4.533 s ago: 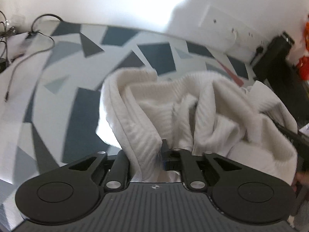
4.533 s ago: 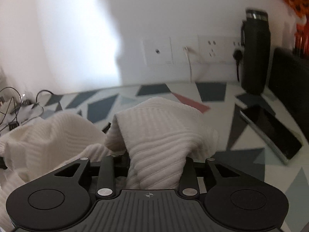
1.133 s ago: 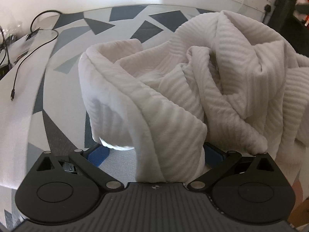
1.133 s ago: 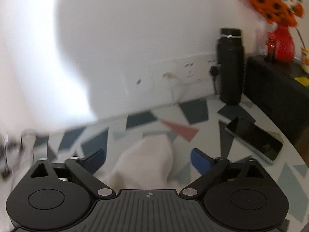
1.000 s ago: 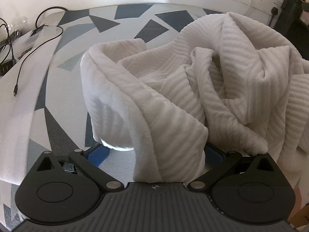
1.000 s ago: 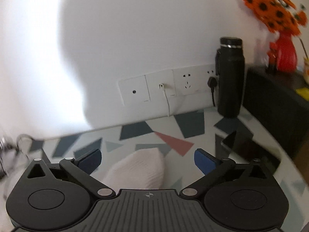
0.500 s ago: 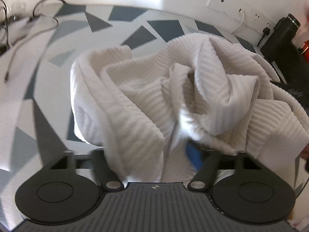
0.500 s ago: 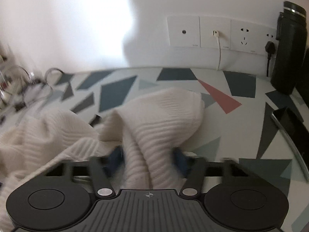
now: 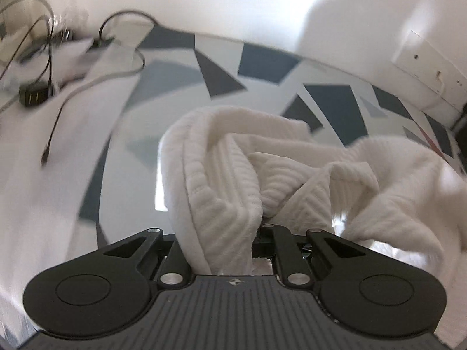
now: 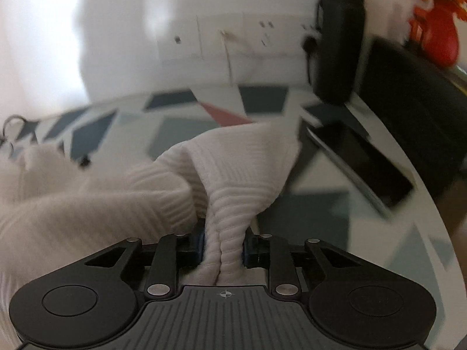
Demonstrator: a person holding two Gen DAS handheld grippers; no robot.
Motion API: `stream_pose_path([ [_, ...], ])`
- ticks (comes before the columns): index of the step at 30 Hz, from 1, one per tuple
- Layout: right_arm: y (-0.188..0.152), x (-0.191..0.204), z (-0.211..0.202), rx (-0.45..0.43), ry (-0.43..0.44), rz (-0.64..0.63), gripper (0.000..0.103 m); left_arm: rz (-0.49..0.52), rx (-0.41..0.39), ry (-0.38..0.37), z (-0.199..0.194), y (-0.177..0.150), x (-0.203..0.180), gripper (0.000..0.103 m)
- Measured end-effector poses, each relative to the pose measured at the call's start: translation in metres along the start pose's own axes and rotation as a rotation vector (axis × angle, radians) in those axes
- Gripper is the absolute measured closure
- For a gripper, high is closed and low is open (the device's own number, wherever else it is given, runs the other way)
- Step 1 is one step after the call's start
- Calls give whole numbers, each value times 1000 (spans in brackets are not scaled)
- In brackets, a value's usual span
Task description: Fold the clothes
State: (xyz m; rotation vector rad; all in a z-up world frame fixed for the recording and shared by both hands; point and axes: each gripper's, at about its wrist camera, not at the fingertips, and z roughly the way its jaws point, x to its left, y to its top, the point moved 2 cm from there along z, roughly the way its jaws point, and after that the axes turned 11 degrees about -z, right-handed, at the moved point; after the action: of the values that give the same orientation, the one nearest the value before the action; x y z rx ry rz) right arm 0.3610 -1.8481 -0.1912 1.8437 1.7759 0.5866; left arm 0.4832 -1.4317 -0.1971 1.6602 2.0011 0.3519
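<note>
White ribbed garment lies bunched on the patterned table. Left tongs are clamped on one folded edge; right tongs are clamped on another fold. A phone lies near the cloth.

Left wrist cam sits low behind its jaws, close over the worktop, facing the wall, cables at 10 o'clock, socket plate at 2. Right wrist cam same low mount, facing the wall sockets at 12, bottle at 1, phone at 3. Both views share the white cloth, close up, and the patterned worktop.
</note>
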Motion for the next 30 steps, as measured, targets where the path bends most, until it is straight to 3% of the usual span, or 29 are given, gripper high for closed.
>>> stream_pose_path([
  [3,-16,15,-12,46,24,-45,83,11,-17,7,15,11,-3,89],
  [7,-25,43,-29,59,22,-162,83,19,19,-28,13,21,-6,79],
  [9,-25,48,-35,51,15,-168,83,1,17,-84,1,24,1,61],
  [10,-23,49,-36,48,14,-159,83,-11,10,-108,-7,25,6,47],
  [11,-22,50,-38,45,14,-151,83,-17,4,-135,-16,24,11,41],
  [13,-18,52,-42,46,25,-141,84,-12,4,-205,-36,19,18,40],
  [15,-13,57,-43,51,39,-163,84,44,-22,-293,-59,8,17,25],
  [16,-10,60,-43,51,41,-182,84,82,-35,-334,-69,0,13,11],
  [19,-8,70,-41,55,17,-214,84,215,-10,-377,-74,-25,-9,9],
  [22,-6,70,-44,54,18,-181,84,273,56,-356,-55,-49,-30,9],
  [24,-2,65,-49,53,41,-126,84,257,95,-345,-41,-59,-38,16],
  [25,0,60,-54,48,70,-69,84,238,120,-353,-36,-61,-38,40],
  [26,2,55,-61,35,107,-10,83,225,147,-367,-32,-62,-38,85],
  [27,5,51,-68,13,139,35,83,229,160,-370,-32,-63,-39,98],
  [30,8,50,-83,-49,185,31,84,306,68,-344,-50,-60,-39,97],
])
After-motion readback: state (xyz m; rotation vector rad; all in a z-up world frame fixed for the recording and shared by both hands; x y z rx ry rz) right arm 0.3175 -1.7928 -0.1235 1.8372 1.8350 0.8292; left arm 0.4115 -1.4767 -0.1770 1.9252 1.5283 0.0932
